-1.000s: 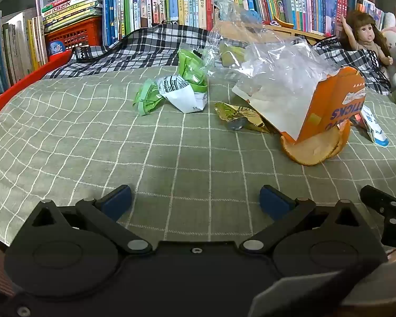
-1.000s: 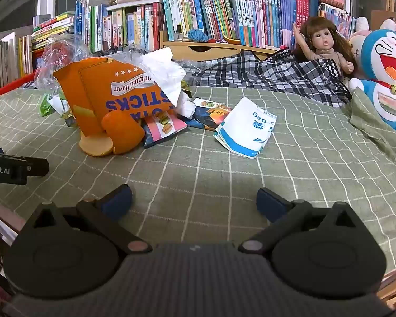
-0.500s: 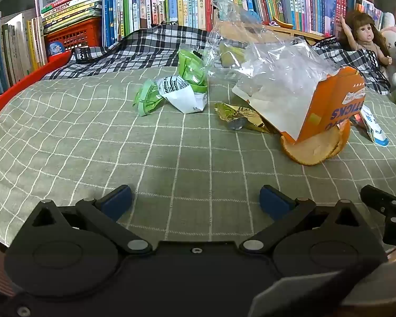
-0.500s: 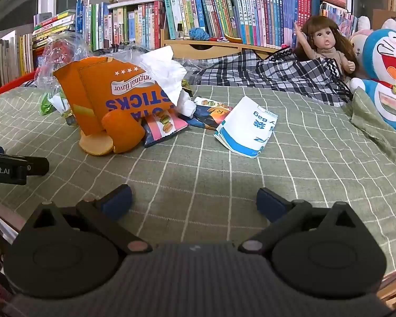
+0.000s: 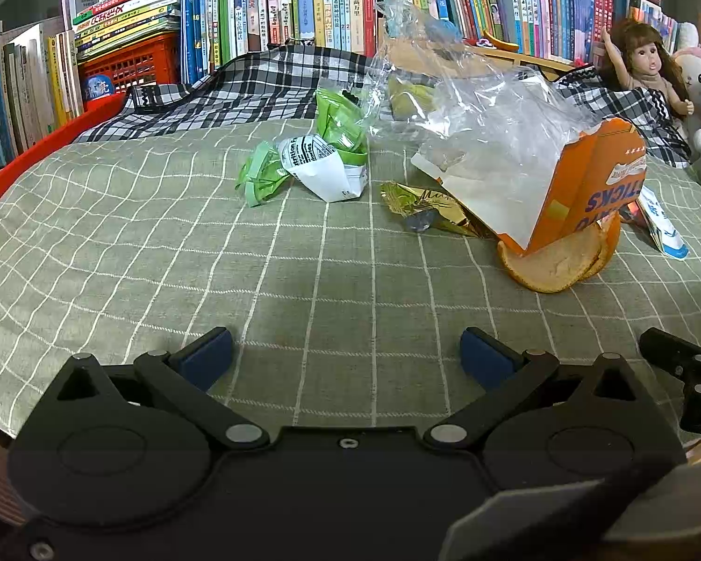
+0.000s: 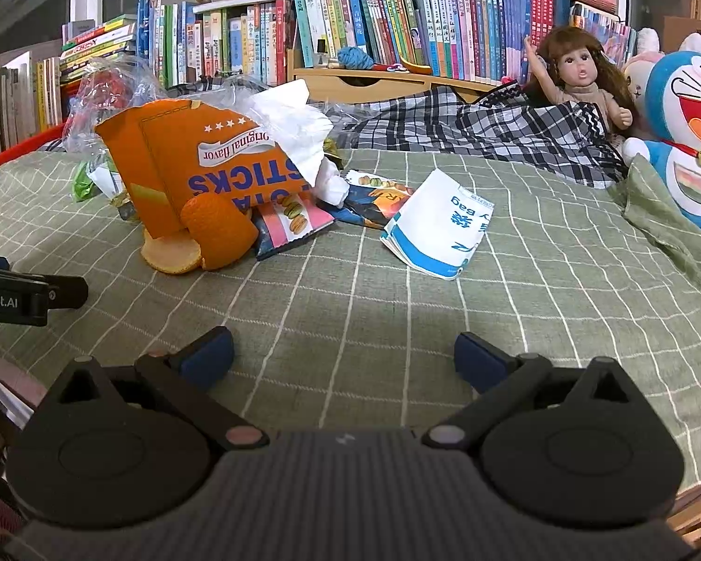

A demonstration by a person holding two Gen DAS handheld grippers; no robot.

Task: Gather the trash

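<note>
Left gripper (image 5: 346,350) is sitting wide open, holding nothing; the green wrappers (image 5: 299,163) are lying well ahead, slightly left. The orange box (image 6: 196,177) and peel (image 6: 201,238) are piling up centre. Right gripper (image 6: 343,350), also gaping and empty, is facing the white bag (image 6: 439,229) ahead-right, so I'd say it's nearer.

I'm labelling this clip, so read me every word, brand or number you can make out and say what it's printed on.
"Original flavor" and "STICKS", upside down: orange box.
"Bag", upside down, beside Chinese characters too small to read: white and blue bag.
"Robot.AI": left gripper's body.
"Nutrition F...", cut off: white wrapper.
Script on the gold wrapper: blurred.
Book spines: too small to read.
</note>
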